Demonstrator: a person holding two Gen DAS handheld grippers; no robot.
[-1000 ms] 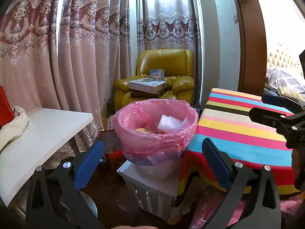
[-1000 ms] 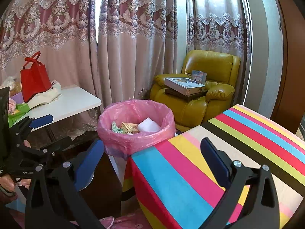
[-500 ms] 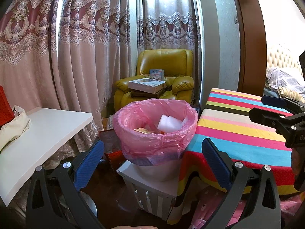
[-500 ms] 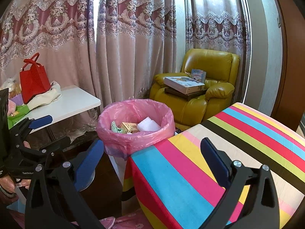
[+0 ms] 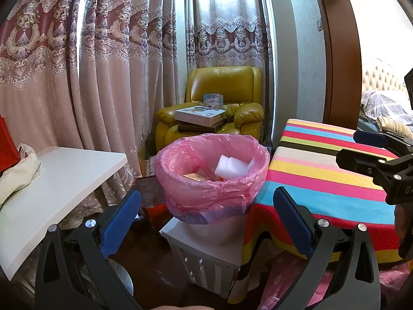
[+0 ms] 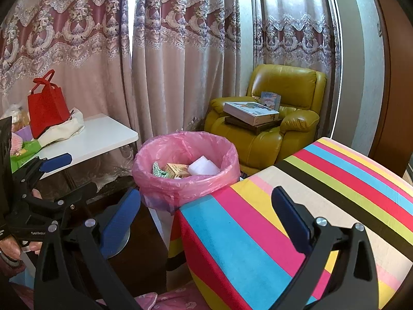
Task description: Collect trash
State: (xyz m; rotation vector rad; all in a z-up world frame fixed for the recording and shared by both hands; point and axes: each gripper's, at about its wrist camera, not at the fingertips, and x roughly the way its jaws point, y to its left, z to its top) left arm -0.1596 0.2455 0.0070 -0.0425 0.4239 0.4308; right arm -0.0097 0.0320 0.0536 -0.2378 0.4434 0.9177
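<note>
A bin lined with a pink bag (image 5: 214,180) stands on a white slatted crate (image 5: 206,263) ahead of me; it also shows in the right wrist view (image 6: 185,180). Inside lie a white foam piece (image 6: 204,168), a small yellow box (image 6: 176,169) and a green crumpled scrap (image 6: 157,169). My left gripper (image 5: 206,219) is open and empty, just short of the bin. My right gripper (image 6: 206,219) is open and empty above the corner of the striped tablecloth (image 6: 309,206).
A white side table (image 5: 59,178) with a cream cloth is at the left; a red bag (image 6: 46,106) stands on it. A yellow armchair (image 5: 219,103) holding boxes is behind the bin, before the curtains. The striped table (image 5: 322,175) is at the right.
</note>
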